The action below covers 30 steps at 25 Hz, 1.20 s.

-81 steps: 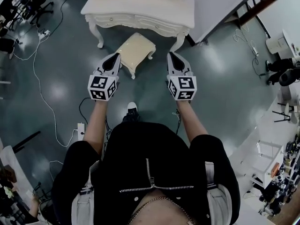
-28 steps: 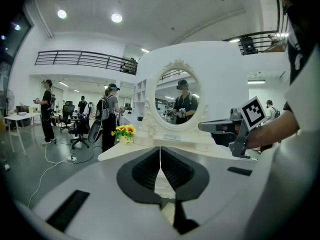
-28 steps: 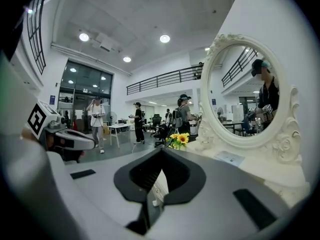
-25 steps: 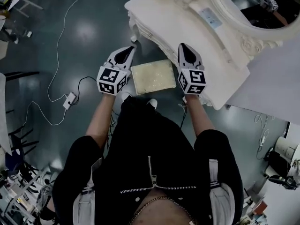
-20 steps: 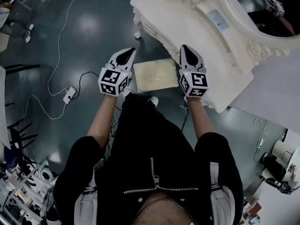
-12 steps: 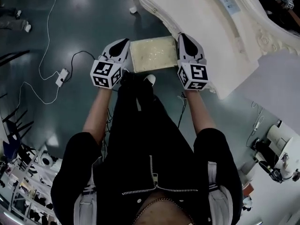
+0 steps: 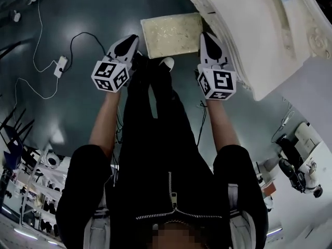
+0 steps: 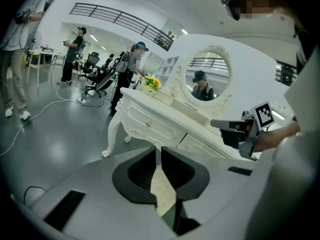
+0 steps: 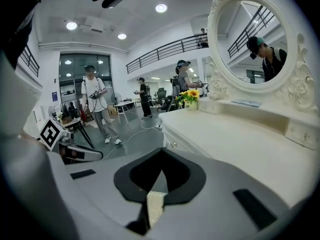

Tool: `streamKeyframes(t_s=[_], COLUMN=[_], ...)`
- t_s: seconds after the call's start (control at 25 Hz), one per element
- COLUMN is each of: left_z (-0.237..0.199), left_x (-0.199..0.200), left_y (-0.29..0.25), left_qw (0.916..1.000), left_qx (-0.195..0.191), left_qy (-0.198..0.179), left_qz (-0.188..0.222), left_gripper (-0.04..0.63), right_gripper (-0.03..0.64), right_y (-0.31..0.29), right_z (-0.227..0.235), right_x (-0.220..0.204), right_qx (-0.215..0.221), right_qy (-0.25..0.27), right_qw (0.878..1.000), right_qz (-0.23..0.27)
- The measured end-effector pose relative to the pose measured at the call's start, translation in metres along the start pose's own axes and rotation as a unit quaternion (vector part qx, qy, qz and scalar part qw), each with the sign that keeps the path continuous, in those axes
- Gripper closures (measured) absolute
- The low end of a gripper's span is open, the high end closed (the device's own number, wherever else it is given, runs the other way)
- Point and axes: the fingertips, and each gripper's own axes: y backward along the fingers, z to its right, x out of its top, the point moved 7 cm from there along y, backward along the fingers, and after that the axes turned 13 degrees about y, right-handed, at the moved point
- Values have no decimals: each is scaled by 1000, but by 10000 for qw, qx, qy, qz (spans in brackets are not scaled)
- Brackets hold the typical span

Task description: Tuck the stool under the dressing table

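The stool (image 7: 171, 34), with a cream padded seat, stands on the dark floor against the front of the white dressing table (image 7: 244, 35). My left gripper (image 7: 134, 37) is shut and empty, its tip by the seat's near left corner. My right gripper (image 7: 206, 35) is also shut and empty, at the seat's near right corner beside the table's edge. Whether either tip touches the stool I cannot tell. In the left gripper view the closed left gripper (image 8: 156, 148) points at the table's drawers (image 8: 165, 126), with the seat (image 8: 164, 191) below. In the right gripper view the seat (image 9: 154, 206) shows under the right gripper (image 9: 161, 150).
A power strip (image 7: 60, 65) and cables (image 7: 31, 82) lie on the floor to the left. The person's shoe (image 7: 166, 62) is just behind the stool. An oval mirror (image 9: 250, 44) and flowers (image 8: 151, 84) are on the table. People (image 9: 97, 104) stand farther back.
Both grippers have sunk from above the stool to the level of its near corners. The head has leaned forward, so stool and table now sit higher in the head view.
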Motion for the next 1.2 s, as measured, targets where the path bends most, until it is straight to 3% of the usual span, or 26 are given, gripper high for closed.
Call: streamKeyframes(t_s=[0.08, 0.2, 0.28, 0.48, 0.72, 0.96, 1.2], left_z=[-9, -20, -28, -51, -81, -117, -151], left_x=[-8, -17, -23, -60, -132, -202, -263], left_y=[-2, -9, -12, -22, -44, -58, -74], left_qw=[9998, 9969, 9935, 9849, 9702, 9503, 9311], left_qx=[-46, -194, -215, -220, -152, 132, 481], left_qy=[184, 759, 1106, 1631, 2132, 2668, 2893], left_qz=[-58, -118, -153, -545, -1142, -1597, -2169], left_gripper=[521, 314, 272, 256, 256, 256, 248], right_gripper=[611, 610, 611, 610, 609, 609, 609], right_y=[-2, -6, -9, -17, -24, -37, -48], right_z=[-4, -9, -11, -21, -27, -33, -38], right_x=[-9, -16, -20, -30, -51, -75, -105], right_qx=[19, 59, 69, 86, 143, 181, 267], right_qy=[-60, -99, -131, -184, -343, -414, -487], right_qw=[9999, 9998, 9997, 9994, 9982, 9967, 9943], right_qz=[-83, -165, -216, -290, -465, -674, -915])
